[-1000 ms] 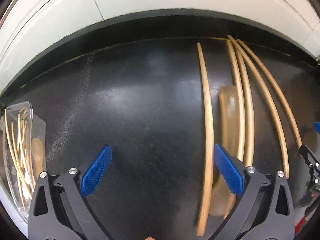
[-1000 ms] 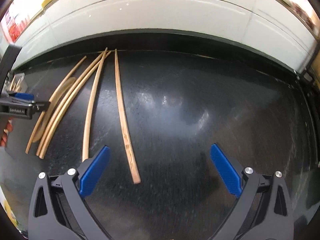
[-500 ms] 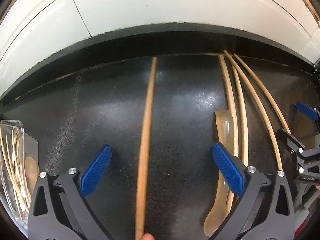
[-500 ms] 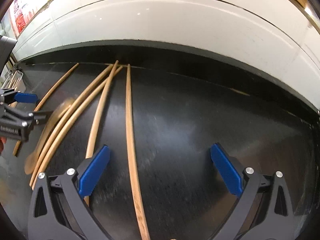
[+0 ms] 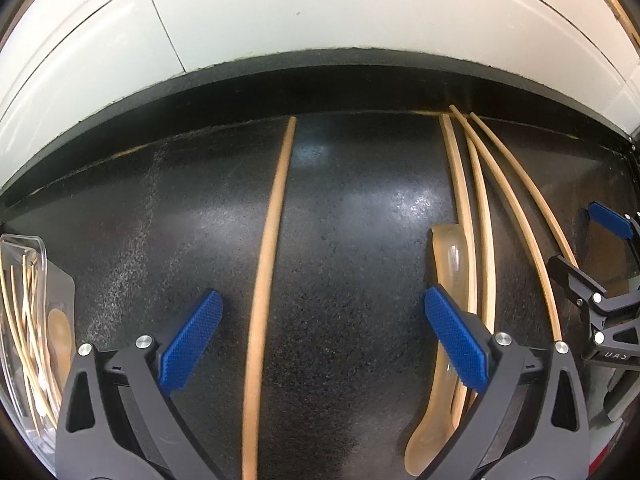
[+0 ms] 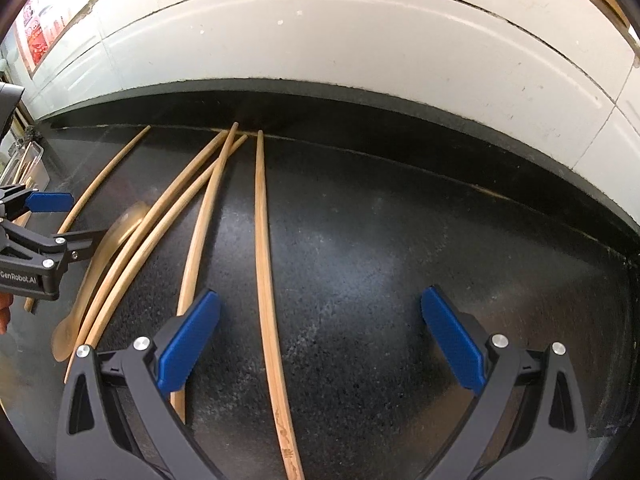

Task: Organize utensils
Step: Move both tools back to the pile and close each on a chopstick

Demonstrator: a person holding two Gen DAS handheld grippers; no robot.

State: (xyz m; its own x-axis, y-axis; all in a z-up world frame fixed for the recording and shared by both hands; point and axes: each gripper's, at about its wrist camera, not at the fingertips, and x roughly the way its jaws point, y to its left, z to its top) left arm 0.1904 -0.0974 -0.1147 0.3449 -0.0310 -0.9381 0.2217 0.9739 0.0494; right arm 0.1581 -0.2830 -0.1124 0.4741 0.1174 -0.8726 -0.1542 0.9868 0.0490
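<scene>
One chopstick (image 5: 268, 256) lies alone on the counter (image 5: 352, 240), running near to far. Right of it, a spoon (image 5: 444, 280) rests beside four more chopsticks (image 5: 486, 240). A container (image 5: 24, 320) sits far left.

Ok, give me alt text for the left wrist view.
The open left gripper hangs over a black counter, a single wooden chopstick lying between its blue fingers. To the right lie more chopsticks and a translucent spoon; a clear container sits far left.

Six wooden chopsticks (image 6: 264, 264) lie flat on the black counter (image 6: 400, 260); a tan spoon (image 6: 100, 264) rests left of the bunched ones.
</scene>
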